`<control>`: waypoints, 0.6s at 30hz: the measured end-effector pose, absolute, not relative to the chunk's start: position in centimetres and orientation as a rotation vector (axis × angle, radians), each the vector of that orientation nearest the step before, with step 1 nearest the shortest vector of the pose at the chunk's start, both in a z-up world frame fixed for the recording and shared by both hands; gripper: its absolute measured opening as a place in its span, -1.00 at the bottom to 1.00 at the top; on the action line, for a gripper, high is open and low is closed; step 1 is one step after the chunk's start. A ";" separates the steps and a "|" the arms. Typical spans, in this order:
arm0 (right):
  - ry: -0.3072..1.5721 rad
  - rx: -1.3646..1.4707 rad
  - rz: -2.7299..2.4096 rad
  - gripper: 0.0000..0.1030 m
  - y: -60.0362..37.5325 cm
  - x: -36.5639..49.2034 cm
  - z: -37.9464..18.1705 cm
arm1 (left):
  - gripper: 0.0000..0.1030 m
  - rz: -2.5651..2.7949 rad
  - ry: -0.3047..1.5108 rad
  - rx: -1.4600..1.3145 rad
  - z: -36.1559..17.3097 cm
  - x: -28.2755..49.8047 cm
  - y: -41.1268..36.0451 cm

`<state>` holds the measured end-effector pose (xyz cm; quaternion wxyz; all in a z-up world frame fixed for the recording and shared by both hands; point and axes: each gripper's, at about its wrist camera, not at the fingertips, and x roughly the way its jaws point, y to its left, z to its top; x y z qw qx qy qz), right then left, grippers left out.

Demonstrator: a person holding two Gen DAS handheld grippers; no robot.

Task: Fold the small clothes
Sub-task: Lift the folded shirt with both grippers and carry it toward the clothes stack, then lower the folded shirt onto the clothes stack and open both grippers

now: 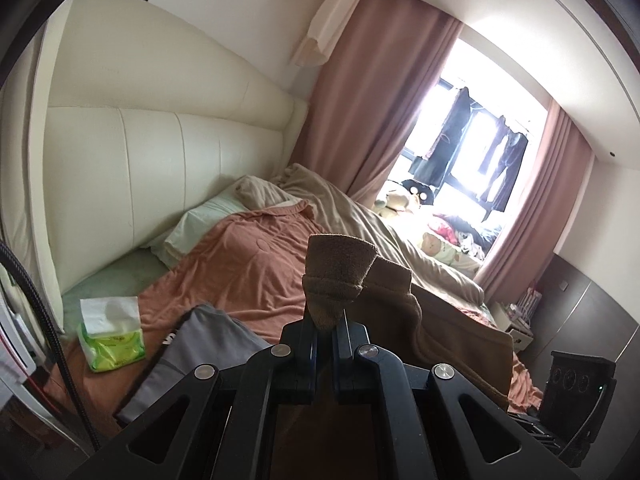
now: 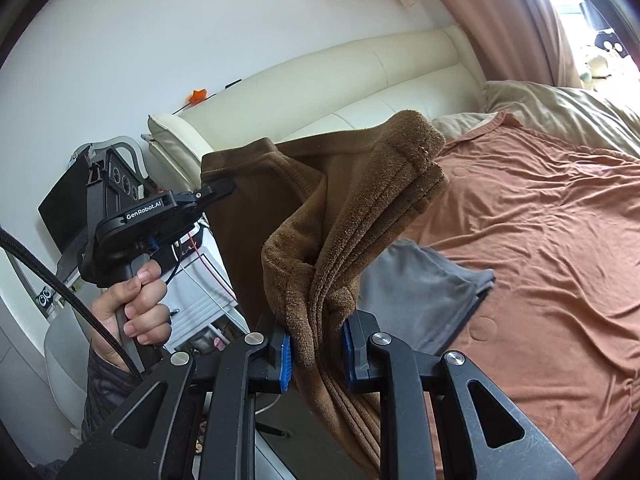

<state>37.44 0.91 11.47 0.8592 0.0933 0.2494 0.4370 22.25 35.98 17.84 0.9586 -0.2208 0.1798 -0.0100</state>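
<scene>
A brown fleece garment (image 2: 352, 216) hangs in the air between both grippers, above a bed. My right gripper (image 2: 316, 350) is shut on a thick bunched fold of it, and the cloth spills over and below its blue pads. In the left wrist view my left gripper (image 1: 325, 330) is shut on a narrow ribbed end of the brown garment (image 1: 340, 268), which stands up above the fingertips. The right wrist view also shows the left gripper (image 2: 222, 190) clamped on the garment's far corner, with a hand (image 2: 136, 300) on its handle.
A folded grey garment (image 2: 424, 292) lies on the salmon blanket (image 2: 540, 240). A green tissue pack (image 1: 110, 334) sits near the cream headboard (image 1: 160, 168). Pillows, a beige duvet (image 1: 352, 216), soft toys and pink curtains are by the window. A white bedside cabinet (image 2: 200, 296) stands at the left.
</scene>
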 end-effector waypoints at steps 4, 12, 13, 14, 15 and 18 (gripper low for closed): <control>0.530 0.203 0.945 -0.69 3.1 38.4 10.9 | -0.91 0.025 0.365 -0.443 17.9 22.4 38.2; 0.588 0.207 0.971 -0.69 7.1 42.3 8.9 | -0.91 0.107 0.381 -0.424 16.1 25.0 41.5; 0.599 0.204 0.973 -0.69 7.5 43.0 8.5 | -0.91 0.141 0.386 -0.421 15.5 25.8 41.9; 0.604 0.201 0.971 -0.69 7.9 43.6 8.0 | -0.91 0.159 0.397 -0.424 15.0 26.8 42.3; 0.610 0.195 0.961 -0.69 8.2 44.2 7.5 | -0.91 0.163 0.412 -0.432 14.3 27.8 42.6; 0.634 0.201 0.922 -0.69 8.8 46.8 6.5 | -0.91 0.176 0.453 -0.427 12.2 30.5 43.2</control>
